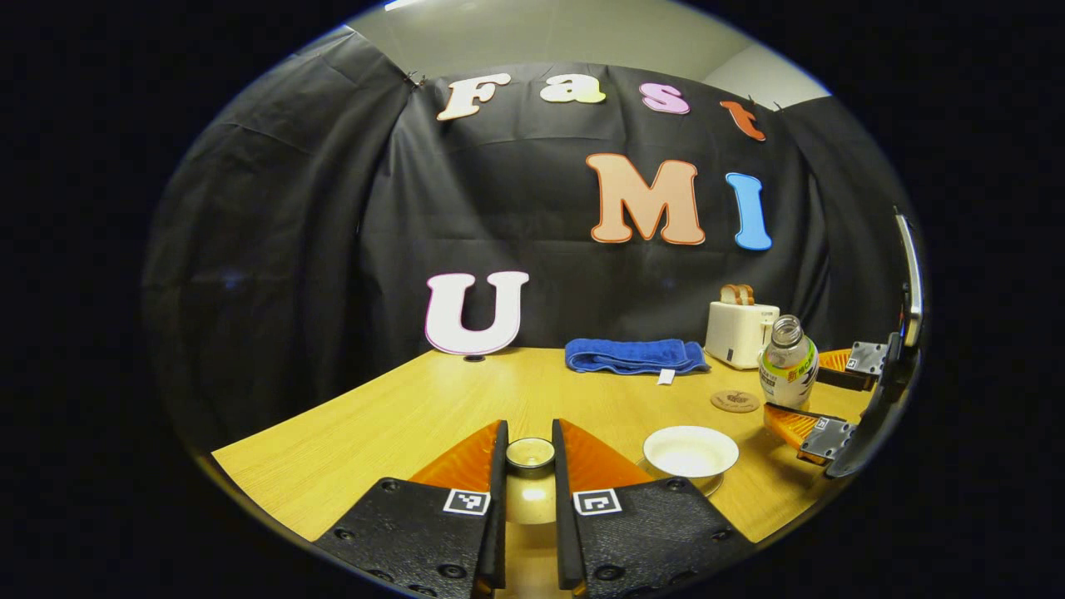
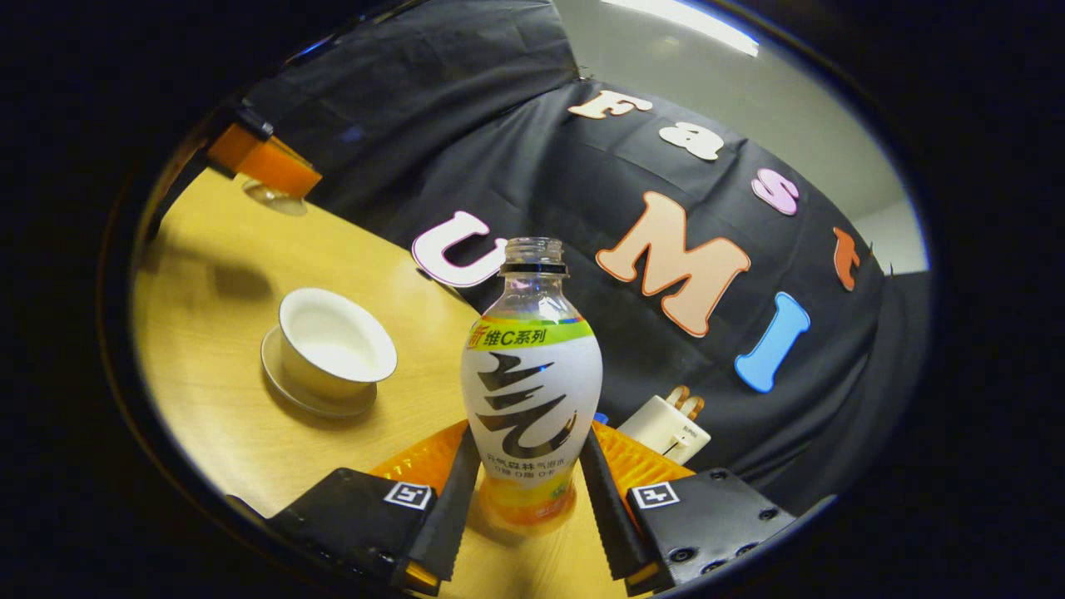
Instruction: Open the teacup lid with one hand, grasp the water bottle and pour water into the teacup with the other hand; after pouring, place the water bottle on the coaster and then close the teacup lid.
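Teacup (image 1: 690, 452) on the bench (image 1: 399, 424) right of the left claw (image 1: 529, 466), coaster (image 1: 735, 401) beyond it, towel (image 1: 634, 355) and toaster (image 1: 740, 333) behind.
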### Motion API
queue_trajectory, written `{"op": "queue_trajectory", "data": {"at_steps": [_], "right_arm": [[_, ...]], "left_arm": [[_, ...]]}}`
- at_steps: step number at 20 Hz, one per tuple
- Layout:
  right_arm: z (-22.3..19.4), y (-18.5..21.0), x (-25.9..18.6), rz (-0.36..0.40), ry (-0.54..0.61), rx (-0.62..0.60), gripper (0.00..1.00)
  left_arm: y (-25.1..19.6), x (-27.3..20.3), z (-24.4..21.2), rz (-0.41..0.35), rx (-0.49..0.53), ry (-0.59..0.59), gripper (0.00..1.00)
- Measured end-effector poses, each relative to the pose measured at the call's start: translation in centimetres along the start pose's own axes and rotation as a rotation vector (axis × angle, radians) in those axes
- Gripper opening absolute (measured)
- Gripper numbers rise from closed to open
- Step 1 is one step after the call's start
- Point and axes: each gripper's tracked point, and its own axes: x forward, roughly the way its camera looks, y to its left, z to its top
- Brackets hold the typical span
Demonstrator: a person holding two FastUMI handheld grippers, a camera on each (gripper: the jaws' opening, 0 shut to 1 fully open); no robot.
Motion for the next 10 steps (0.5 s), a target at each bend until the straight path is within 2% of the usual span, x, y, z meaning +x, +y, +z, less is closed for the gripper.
{"op": "queue_trajectory", "data": {"at_steps": [4, 10], "right_arm": [[-0.7, 0.7, 0.3, -0.004, 0.002, -0.184, 0.72], [-0.8, 1.6, 0.3, 0.003, -0.008, -0.354, 0.71]], "left_arm": [[1.3, -0.5, -0.1, 0.014, -0.013, -0.005, 0.22], [2.3, -0.9, -0.3, 0.02, -0.025, -0.008, 0.22]]}}
